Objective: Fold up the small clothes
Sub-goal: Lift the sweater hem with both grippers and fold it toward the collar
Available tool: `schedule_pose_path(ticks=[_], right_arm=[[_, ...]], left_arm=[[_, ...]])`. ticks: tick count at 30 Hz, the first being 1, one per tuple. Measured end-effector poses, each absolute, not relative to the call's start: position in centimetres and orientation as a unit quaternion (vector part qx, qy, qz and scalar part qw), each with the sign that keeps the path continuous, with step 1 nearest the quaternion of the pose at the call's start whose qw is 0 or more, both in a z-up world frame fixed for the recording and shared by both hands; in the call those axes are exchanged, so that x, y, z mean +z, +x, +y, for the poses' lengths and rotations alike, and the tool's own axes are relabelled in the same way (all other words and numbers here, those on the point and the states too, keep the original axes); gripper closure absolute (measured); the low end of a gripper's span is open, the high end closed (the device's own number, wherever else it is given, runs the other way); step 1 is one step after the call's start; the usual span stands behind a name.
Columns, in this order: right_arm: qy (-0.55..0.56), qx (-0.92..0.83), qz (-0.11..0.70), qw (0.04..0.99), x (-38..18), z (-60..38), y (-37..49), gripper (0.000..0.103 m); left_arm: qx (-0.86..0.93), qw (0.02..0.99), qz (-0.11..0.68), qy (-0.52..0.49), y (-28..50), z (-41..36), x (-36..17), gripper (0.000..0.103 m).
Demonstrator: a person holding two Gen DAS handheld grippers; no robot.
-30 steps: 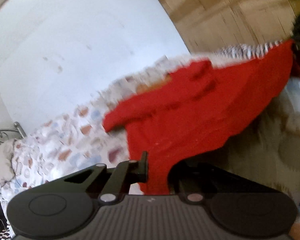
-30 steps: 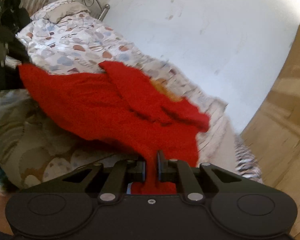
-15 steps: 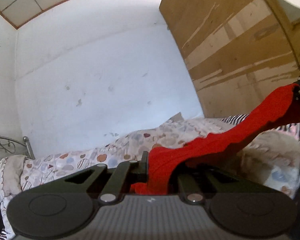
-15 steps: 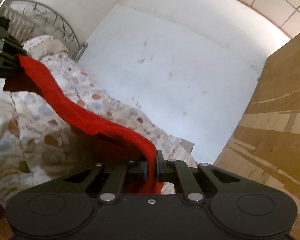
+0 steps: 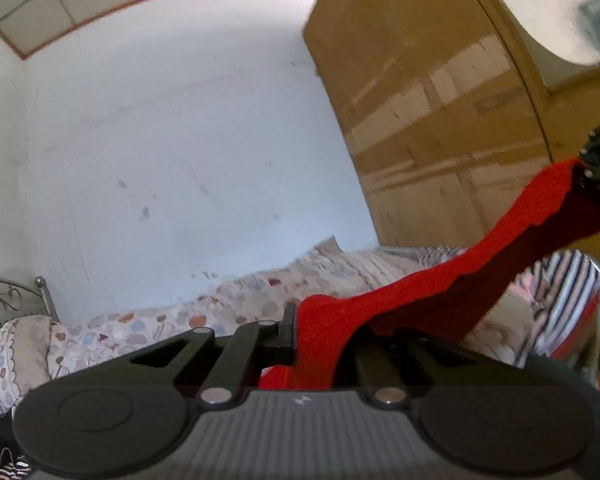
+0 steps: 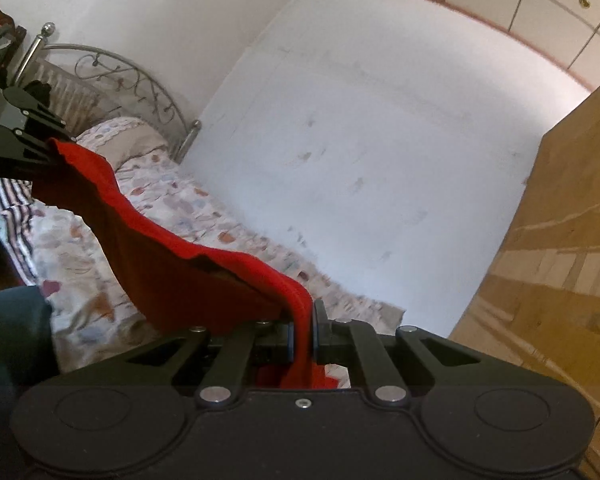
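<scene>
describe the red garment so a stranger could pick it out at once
Find the bed with the patterned sheet along the white wall. Above it, the red garment hangs stretched between the left gripper and right gripper. It is the only plain red cloth.

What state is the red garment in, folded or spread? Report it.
Spread, not folded: the red garment hangs stretched in the air between the left tool and the right tool, above the bed.

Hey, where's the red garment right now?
The red garment hangs stretched in the air between the left gripper and the right gripper, both shut on it, above the patterned bedspread.
</scene>
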State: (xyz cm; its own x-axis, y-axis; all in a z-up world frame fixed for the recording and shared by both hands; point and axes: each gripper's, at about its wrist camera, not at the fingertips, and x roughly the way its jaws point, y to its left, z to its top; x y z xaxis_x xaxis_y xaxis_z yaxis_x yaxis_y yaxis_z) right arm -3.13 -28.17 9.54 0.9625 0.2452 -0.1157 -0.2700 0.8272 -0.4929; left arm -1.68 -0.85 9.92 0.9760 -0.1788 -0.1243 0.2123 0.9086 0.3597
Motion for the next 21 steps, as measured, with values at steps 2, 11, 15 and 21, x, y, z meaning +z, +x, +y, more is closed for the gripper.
schedule_pose_path(ticks=[2,11,15,21], right_arm=[[-0.270,0.131,0.025,0.953,9.1,-28.1,-2.9,0.096],[-0.260,0.130,0.027,0.957,9.7,-27.6,6.0,0.095],[-0.271,0.137,0.043,0.952,10.8,-27.4,12.3,0.095],[-0.275,0.141,0.079,0.948,10.4,-26.8,21.2,0.095]], left_arm=[[-0.101,0.973,0.045,0.205,-1.4,-1.0,9.5,0.098],[-0.106,0.973,0.096,0.181,7.0,-0.4,11.6,0.098],[-0.100,0.961,0.118,0.227,12.1,-1.0,12.6,0.097],[-0.099,0.955,0.165,0.224,20.8,-1.2,12.7,0.097]])
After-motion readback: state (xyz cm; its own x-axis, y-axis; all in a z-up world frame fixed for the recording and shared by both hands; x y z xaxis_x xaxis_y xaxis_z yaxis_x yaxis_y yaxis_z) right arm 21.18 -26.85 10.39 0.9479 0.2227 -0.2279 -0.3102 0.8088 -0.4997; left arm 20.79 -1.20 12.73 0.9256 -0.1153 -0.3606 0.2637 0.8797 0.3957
